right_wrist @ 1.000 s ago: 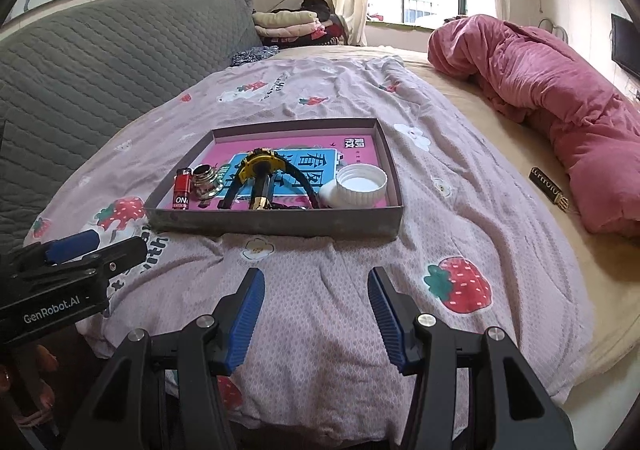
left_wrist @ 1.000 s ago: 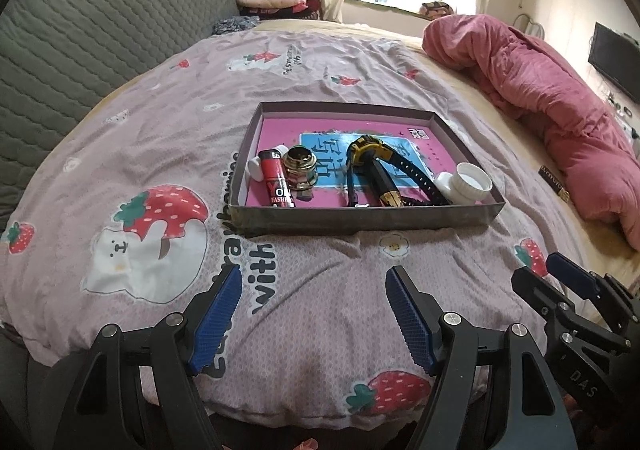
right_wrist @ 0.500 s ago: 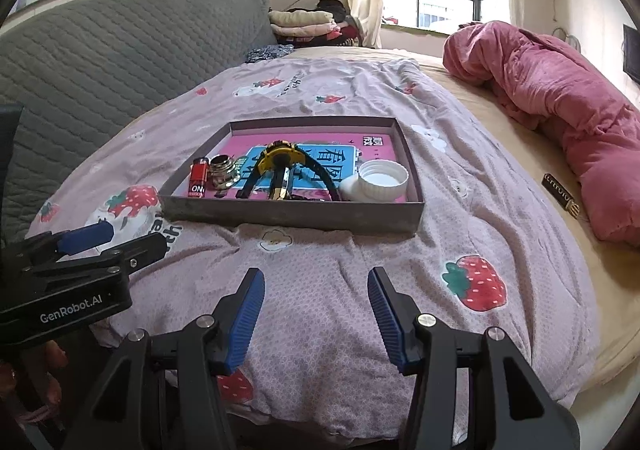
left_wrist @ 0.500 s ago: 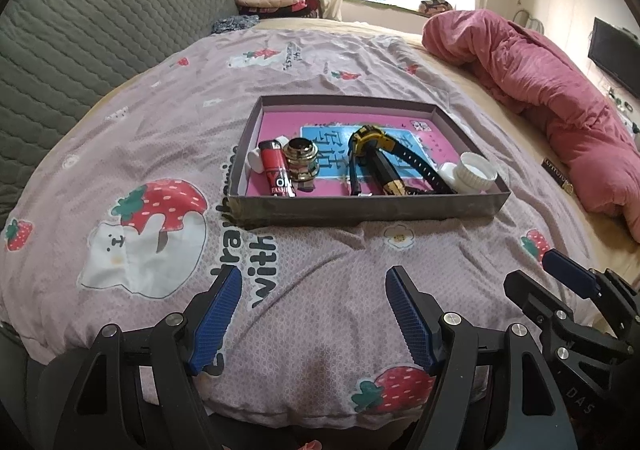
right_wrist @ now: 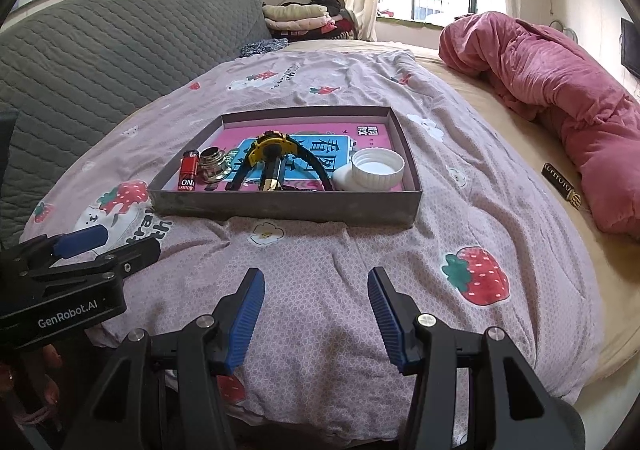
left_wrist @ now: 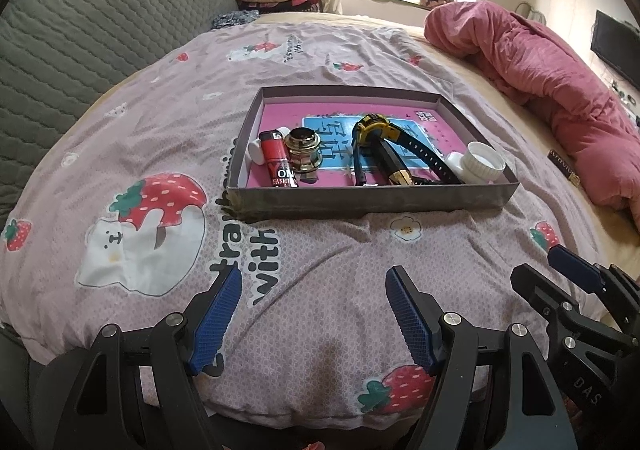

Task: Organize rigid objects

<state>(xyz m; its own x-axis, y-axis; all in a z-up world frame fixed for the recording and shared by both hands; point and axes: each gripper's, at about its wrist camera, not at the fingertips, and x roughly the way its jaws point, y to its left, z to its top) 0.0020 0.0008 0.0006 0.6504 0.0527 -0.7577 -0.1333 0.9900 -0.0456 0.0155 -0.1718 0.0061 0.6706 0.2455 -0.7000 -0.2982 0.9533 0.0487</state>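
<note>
A shallow grey cardboard tray (left_wrist: 372,199) (right_wrist: 280,205) with a pink floor lies on the bed. In it lie a red lighter (left_wrist: 277,163) (right_wrist: 189,171), a brass ring fitting (left_wrist: 305,149) (right_wrist: 214,164), a yellow and black watch (left_wrist: 374,129) (right_wrist: 270,147), a black and gold pen (left_wrist: 394,165) and a white lid (left_wrist: 484,161) (right_wrist: 378,169). My left gripper (left_wrist: 314,314) is open and empty, near the bed's front edge. My right gripper (right_wrist: 316,312) is open and empty, beside it to the right.
A pink strawberry-print sheet (left_wrist: 160,129) covers the bed. A rolled pink blanket (left_wrist: 540,61) (right_wrist: 560,89) lies at the right. A small black and gold object (right_wrist: 560,179) lies near it. A grey quilted headboard (right_wrist: 100,49) stands at the left.
Both grippers have drawn back and risen slightly; the tray sits a little farther off and higher in both views. Nothing was grasped or released.
</note>
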